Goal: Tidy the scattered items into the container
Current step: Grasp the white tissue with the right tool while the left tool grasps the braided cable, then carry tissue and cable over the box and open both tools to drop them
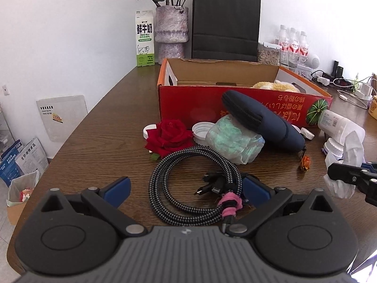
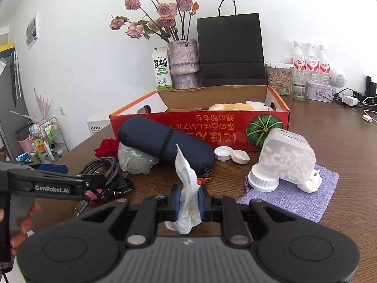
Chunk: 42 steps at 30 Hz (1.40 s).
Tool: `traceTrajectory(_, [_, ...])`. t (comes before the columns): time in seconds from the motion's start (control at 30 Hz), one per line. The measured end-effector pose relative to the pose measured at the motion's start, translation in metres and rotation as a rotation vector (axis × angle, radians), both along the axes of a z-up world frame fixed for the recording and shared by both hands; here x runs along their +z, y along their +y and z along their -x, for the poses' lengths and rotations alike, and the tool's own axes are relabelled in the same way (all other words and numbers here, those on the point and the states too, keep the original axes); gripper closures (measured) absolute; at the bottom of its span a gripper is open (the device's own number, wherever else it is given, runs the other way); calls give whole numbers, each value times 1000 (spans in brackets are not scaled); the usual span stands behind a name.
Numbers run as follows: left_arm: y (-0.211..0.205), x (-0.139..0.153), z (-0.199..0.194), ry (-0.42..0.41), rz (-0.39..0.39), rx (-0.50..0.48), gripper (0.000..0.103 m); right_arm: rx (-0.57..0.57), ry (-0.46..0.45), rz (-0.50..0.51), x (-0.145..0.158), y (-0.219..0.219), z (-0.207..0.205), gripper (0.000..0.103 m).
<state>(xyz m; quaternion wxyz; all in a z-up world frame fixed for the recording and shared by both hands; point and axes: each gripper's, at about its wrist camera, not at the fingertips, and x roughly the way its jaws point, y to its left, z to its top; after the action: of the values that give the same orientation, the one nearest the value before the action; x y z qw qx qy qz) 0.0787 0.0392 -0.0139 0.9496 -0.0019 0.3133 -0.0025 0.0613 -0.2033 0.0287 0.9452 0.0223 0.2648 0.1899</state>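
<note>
The wooden table is carrying everything, and the red cardboard box — the container — is sitting open toward its far side, in front of a black paper bag and a vase of dried roses. A cream plush toy is already lying inside the box at its right end.

Against the box's front wall a navy zip pouch is leaning on a crumpled clear bag with green inside. To the right, a tipped plastic jar of white balls is resting on a lilac cloth. A coiled braided cable is lying nearest the camera, a red rose just beyond it, with white caps near the box.

The left gripper is standing wide open, its blue pads straddling the cable coil without pressing on it. The right gripper is clamping its pads tightly on a white crumpled tissue, which is sticking up above the jaws — still outside the box, out in front of it.
</note>
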Motion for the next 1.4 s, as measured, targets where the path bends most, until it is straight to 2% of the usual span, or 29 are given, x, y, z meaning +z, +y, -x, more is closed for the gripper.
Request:
traceTrajectory(0.27, [1,-6,-13,29,28,-6,0,-10,12,-6,-4,-5,-2,88])
traceTrajectory(0.5, [9,-11,-19,53,93,-7,0,-11,23,-10,-7,-5,-3,87])
traceTrajectory(0.8, [6,-10,-14,46,72,0,0,-10,26,-11,-8,-6,-4,87])
traceTrajectory(0.93, [7,-9,-13,48,102,-26,12,-9,25,-12,-9,-6,-4,87])
traceTrajectory(1.1, [6,-7,-10,52,112,-18,14,-8,22,-13,-8,-6,-2,87])
traceTrajectory(1.4, [3,5,0,10,119,-33,15,-7,12,-17,-4,-8,0,87])
